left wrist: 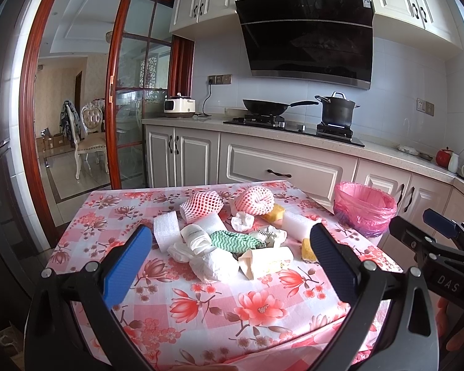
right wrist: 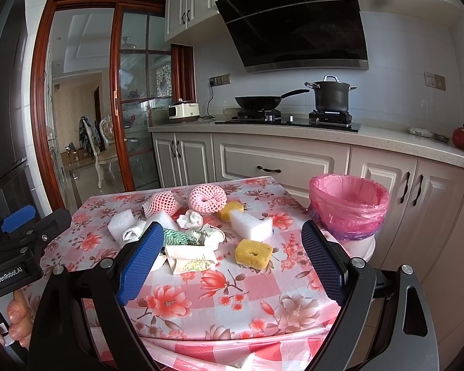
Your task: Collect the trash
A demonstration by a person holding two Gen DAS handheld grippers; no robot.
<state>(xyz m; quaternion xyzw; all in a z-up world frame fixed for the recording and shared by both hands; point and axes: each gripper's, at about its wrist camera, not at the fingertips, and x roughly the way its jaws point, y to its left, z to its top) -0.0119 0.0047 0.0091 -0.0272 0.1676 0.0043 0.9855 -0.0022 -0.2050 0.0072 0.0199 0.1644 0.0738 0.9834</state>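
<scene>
Trash (left wrist: pixel 232 235) lies heaped mid-table on the floral cloth (left wrist: pixel 219 309): foam nets, tissue wads, sponges, foam blocks. The pink-lined bin (right wrist: pixel 349 207) stands off the table's right corner. We find the left gripper (left wrist: pixel 232 259) and right gripper (right wrist: pixel 232 256) both spread wide, holding nothing, short of the pile. We judge the risk to be a wide bite dragging neighbours or snagging cloth, light foam then dropping short of the bin. The right wrist view shows the holed sponge (right wrist: pixel 253 253) whole; the left shows only its edge, but reveals the crumpled white bag (left wrist: pixel 213 266)
</scene>
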